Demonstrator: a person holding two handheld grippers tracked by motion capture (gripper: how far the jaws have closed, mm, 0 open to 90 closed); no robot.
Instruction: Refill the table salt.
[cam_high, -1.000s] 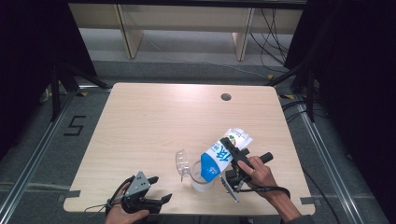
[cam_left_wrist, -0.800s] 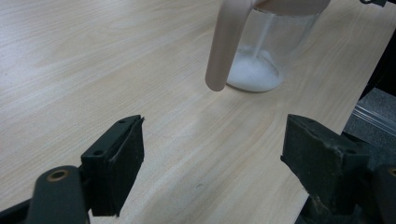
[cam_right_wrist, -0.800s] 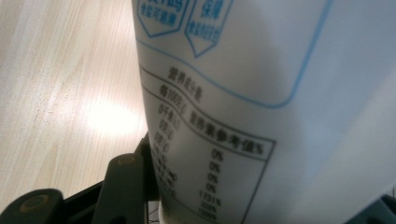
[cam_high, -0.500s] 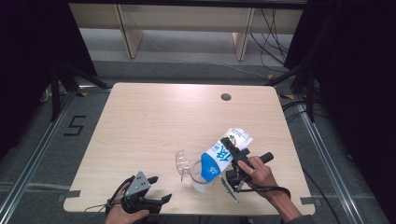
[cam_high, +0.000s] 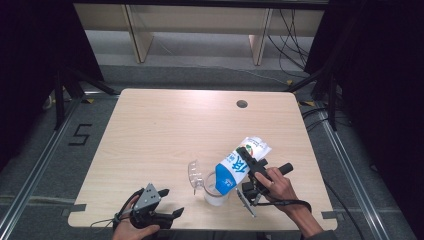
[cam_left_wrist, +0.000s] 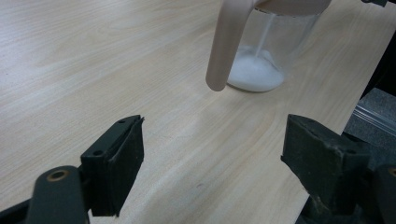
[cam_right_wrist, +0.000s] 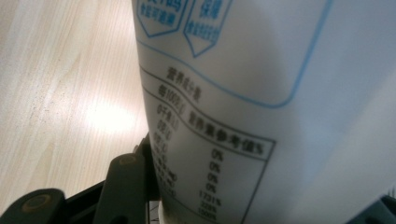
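Note:
A white and blue carton (cam_high: 239, 165) is tipped mouth-down over a clear glass pitcher (cam_high: 214, 190) near the table's front edge. My right gripper (cam_high: 248, 167) is shut on the carton, whose printed side (cam_right_wrist: 261, 107) fills the right gripper view. A thin white stream falls into the pitcher (cam_left_wrist: 264, 51), and a white pile lies on its bottom. The pitcher's handle (cam_left_wrist: 227, 44) faces my left gripper. My left gripper (cam_high: 167, 202) rests at the front left of the table, its jaws wide open with nothing between them (cam_left_wrist: 212, 175).
The light wooden table (cam_high: 175, 125) has a round cable hole (cam_high: 242, 104) at the back right. Grey floor with rails and dark stands surrounds the table. A shelf unit stands beyond the far edge.

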